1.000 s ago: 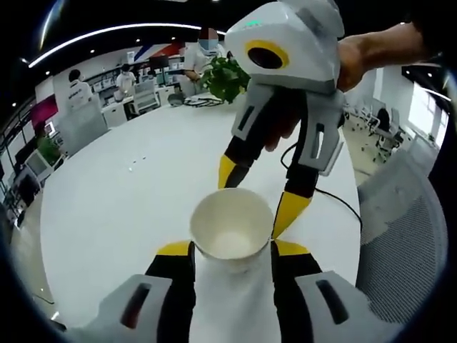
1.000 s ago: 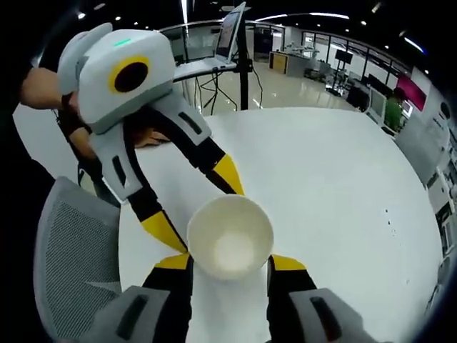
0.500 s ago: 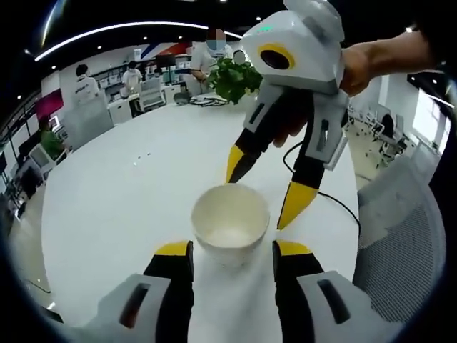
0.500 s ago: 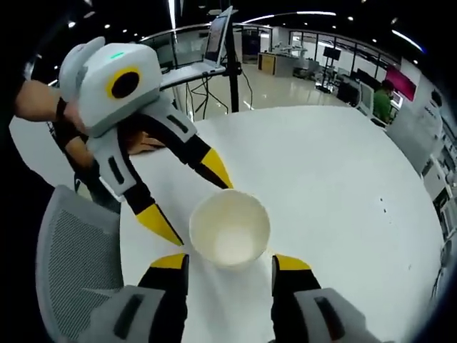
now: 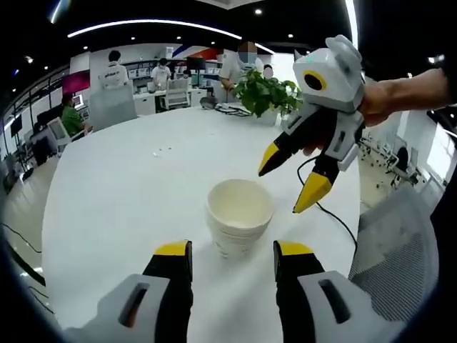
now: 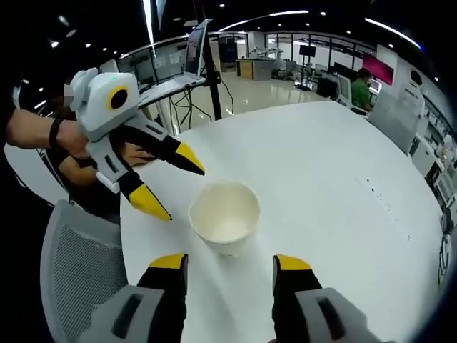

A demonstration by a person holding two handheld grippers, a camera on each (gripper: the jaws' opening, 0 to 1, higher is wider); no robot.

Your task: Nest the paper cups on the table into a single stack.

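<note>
One stack of paper cups stands upright on the white table, and I'll use it as my landmark. Ribs under its rim in the left gripper view suggest several cups already nested, though I cannot count them. Largest first: the table spreads out on all sides of the stack, and a grey mesh chair sits off the table edge, well apart from the stack. A potted plant stands far beyond it, near people at desks.

My right gripper hangs in the air just beyond the stack, jaws spread wide and empty. My left gripper sits on the other side in the same state, gaping, gripping nothing. Each one's own yellow tips frame the stack from the near side without touching it.

I judge the nesting done, or nearly so, and the step in hand is to back away cleanly. To do it well I'd keep both sets of jaws wide, lift straight away from the stack, and avoid brushing the rim, since light paper cups would likely tip at a nudge.
</note>
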